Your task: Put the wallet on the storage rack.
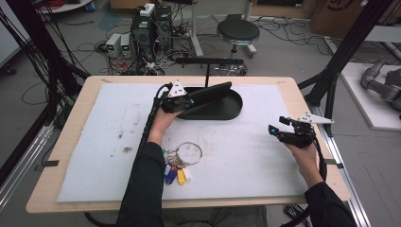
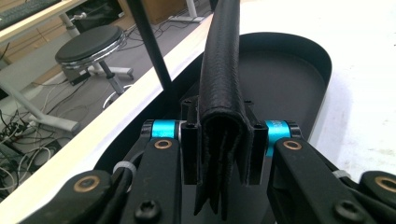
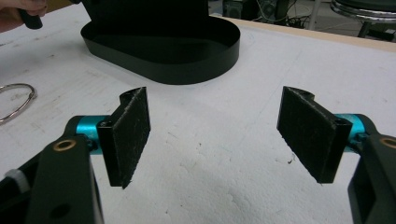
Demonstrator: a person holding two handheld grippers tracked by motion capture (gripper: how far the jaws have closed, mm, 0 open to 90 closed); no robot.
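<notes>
Just above the middle of the high view, the left gripper has its jaws clamped on one end of a long black leather wallet, folded and held on edge. The wallet reaches out to the right over the shallow black oval tray at the top centre of the white foam mat. In the left gripper view the two pads press on both faces of the folded leather, whose loose inner flaps hang below the grip, while the rest runs up the frame above the tray floor.

The right gripper sits at the right of the high view, low over the mat and well apart from the tray. Its jaws stand wide apart with nothing between them, as the right gripper view shows, with the tray wall across the top of that frame.

The job appears to be laying the wallet in the tray. The grip is at one end only, so the long free end could sag or swing and catch the tray rim on the way down. The hanging flaps could snag or fold under. Letting go while the wallet is still on edge could tip it against the wall or out over the rim. The ring of keys with coloured tags, at lower centre, lies near the left forearm and a sleeve could drag it
</notes>
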